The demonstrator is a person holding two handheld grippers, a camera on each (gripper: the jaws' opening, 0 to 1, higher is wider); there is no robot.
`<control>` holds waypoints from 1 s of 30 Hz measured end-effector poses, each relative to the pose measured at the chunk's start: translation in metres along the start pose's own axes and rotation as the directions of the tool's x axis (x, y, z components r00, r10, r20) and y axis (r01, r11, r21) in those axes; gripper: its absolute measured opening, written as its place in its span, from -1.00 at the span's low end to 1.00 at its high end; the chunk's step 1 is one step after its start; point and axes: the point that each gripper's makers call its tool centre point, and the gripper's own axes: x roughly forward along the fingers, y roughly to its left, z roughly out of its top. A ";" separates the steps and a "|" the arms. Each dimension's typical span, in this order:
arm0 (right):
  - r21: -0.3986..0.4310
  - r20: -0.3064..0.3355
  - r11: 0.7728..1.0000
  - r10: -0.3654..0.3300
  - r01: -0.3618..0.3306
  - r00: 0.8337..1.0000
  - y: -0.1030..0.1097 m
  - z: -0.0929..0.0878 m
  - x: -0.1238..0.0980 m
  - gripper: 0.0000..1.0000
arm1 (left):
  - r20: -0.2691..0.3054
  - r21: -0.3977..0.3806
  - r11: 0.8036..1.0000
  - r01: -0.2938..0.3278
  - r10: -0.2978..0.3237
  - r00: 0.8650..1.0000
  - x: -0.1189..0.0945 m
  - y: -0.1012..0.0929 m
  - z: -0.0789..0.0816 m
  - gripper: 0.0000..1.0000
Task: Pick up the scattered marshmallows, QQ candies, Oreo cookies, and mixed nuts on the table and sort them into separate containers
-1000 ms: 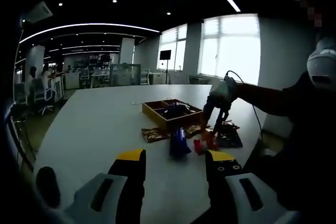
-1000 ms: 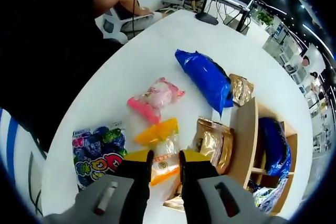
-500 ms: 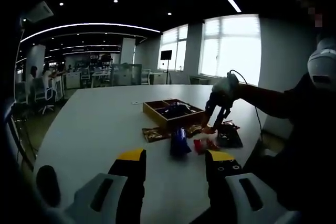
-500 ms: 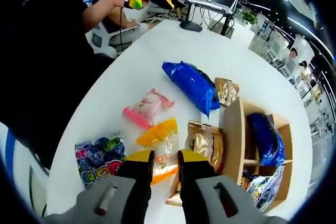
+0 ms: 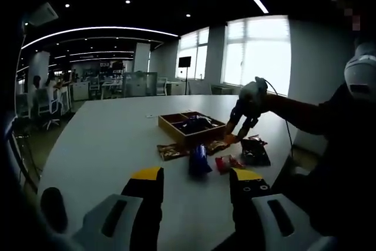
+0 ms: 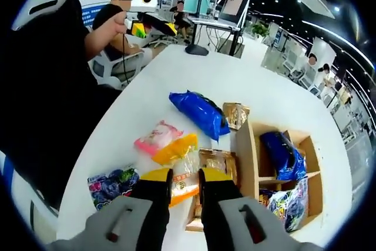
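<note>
Lift underway: right claw (image 6: pixel 185 181), clamped on the orange packet (image 6: pixel 178 163), has risen off the tabletop (image 6: pixel 235 83) toward the wooden tray (image 6: pixel 247 151), while left claw (image 5: pixel 194 183) waits wide.

The left gripper view sits low over the white table (image 5: pixel 106 139) and looks far along it toward the wooden box (image 5: pixel 191 126), which is small and well away. Bright windows are behind the box. The right gripper view looks down from close above the same wooden box (image 6: pixel 247 163), with the box to its right side and snack packs just beside it. Both views share the box, the blue pack (image 5: pixel 198 158) (image 6: pixel 200 113) near it and the table (image 6: pixel 223 80).
</note>
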 end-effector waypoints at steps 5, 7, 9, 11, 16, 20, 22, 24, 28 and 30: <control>0.038 0.042 0.999 -0.027 0.026 0.999 -0.006 0.005 -0.005 -0.71 | -0.003 0.000 1.000 0.003 -0.003 1.000 0.001 -0.001 -0.001 -0.01; 0.052 0.064 0.998 -0.041 0.037 0.997 -0.009 0.008 -0.007 -0.71 | -0.004 -0.002 1.000 0.003 -0.003 1.000 0.001 0.000 -0.001 -0.01; 0.065 0.085 0.997 -0.055 0.049 0.995 -0.012 0.011 -0.008 -0.71 | -0.006 -0.002 1.000 0.002 -0.002 1.000 0.001 0.000 -0.002 -0.01; 0.074 0.098 0.996 -0.064 0.057 0.993 -0.015 0.013 -0.009 -0.71 | -0.007 -0.002 1.000 0.002 -0.002 1.000 0.002 0.001 -0.001 -0.01; 0.094 0.136 0.992 -0.092 0.080 0.986 -0.025 0.018 -0.015 -0.72 | -0.007 -0.001 1.000 0.002 -0.002 1.000 0.002 0.002 0.000 -0.01; 0.112 0.166 0.988 -0.123 0.106 0.978 -0.035 0.021 -0.021 -0.72 | -0.010 0.000 1.000 0.004 -0.004 1.000 0.004 0.002 0.000 -0.01; 0.129 0.183 0.983 -0.150 0.127 0.972 -0.040 0.023 -0.025 -0.72 | -0.011 0.000 1.000 0.005 -0.005 1.000 0.005 0.001 0.000 -0.01; 0.147 0.202 0.979 -0.169 0.141 0.965 -0.046 0.024 -0.029 -0.72 | -0.011 0.001 1.000 0.005 -0.005 1.000 0.005 0.001 0.001 -0.01; 0.161 0.207 0.973 -0.197 0.165 0.958 -0.054 0.022 -0.033 -0.72 | -0.013 0.002 1.000 0.003 -0.003 1.000 0.005 0.002 0.002 -0.01; 0.171 0.213 0.969 -0.212 0.177 0.954 -0.059 0.021 -0.035 -0.72 | -0.013 0.002 1.000 0.003 -0.003 1.000 0.006 0.003 0.002 -0.01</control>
